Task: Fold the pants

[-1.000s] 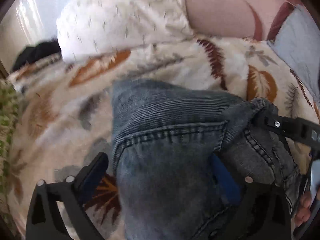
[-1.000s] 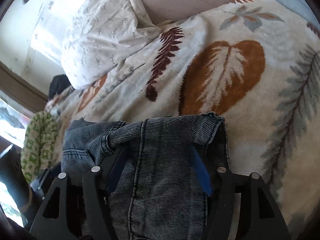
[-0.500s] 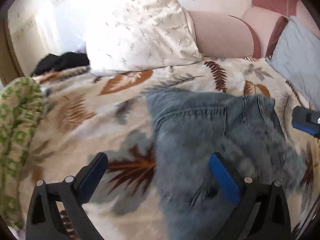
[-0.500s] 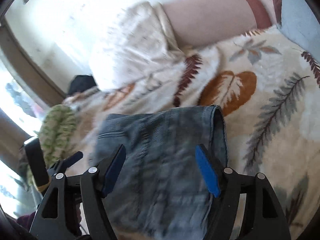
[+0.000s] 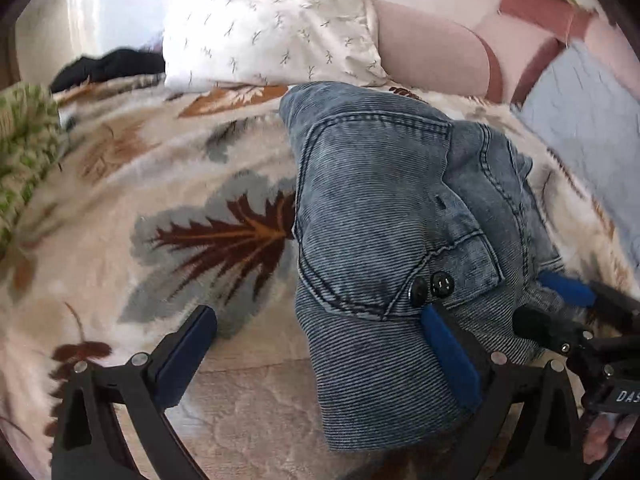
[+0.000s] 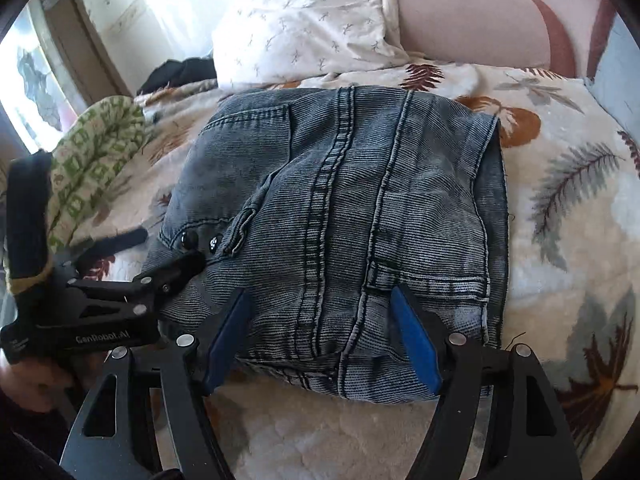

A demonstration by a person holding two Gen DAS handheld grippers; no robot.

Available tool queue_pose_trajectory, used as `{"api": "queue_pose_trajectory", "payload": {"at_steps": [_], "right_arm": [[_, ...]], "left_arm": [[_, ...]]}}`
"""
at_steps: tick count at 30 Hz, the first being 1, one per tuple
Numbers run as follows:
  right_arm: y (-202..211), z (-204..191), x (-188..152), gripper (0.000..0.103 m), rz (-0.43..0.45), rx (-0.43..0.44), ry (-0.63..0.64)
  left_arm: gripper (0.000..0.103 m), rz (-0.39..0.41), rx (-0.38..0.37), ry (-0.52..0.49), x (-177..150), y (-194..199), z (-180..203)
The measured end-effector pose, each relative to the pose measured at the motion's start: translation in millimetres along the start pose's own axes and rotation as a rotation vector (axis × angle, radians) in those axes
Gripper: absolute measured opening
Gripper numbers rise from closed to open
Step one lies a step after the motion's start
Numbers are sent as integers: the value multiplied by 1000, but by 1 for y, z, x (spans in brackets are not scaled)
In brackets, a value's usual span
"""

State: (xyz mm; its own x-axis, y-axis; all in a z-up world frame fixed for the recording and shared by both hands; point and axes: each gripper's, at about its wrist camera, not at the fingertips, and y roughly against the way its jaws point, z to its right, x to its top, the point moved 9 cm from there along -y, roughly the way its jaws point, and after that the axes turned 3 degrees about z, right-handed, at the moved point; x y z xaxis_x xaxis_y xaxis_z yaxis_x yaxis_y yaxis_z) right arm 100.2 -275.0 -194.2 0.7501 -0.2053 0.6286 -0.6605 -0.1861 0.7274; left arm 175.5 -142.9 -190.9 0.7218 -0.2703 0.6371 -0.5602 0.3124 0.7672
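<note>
Folded denim pants (image 6: 340, 216) on a leaf-print blanket (image 6: 568, 216), both grippers spread and empty.

Lower frame edges cut off both gripper bodies; the hand at the left gripper's handle is only partly seen. Right gripper (image 6: 322, 332): its jaws have just been opening and straddle the near edge of the pants without pinching. Left gripper (image 5: 316, 354): jaws wide apart, its right pad (image 5: 448, 354) overlapping the pants' lower corner in the frame, whether touching cannot be told; a white pillow (image 5: 272, 24) lies at upper centre.

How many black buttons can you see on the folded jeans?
2. One button and the other button sit side by side at the pocket flap on the jeans' left side. Folded layers may hide more.
</note>
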Motion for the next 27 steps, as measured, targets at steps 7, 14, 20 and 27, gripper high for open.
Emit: {"api": "queue_pose_trajectory", "payload": {"at_steps": [7, 14, 20, 27], "right_arm": [[18, 4, 25, 74, -6, 94, -93], [40, 16, 106, 74, 179, 115, -142], [-5, 31, 127, 74, 148, 81, -188], [-54, 51, 89, 82, -11, -59, -176]], "left_arm": [[103, 71, 46, -1, 34, 39, -4], [103, 171, 167, -91, 116, 40, -17], [103, 75, 270, -142, 130, -24, -17], [103, 45, 349, -169, 110, -65, -28]]}}
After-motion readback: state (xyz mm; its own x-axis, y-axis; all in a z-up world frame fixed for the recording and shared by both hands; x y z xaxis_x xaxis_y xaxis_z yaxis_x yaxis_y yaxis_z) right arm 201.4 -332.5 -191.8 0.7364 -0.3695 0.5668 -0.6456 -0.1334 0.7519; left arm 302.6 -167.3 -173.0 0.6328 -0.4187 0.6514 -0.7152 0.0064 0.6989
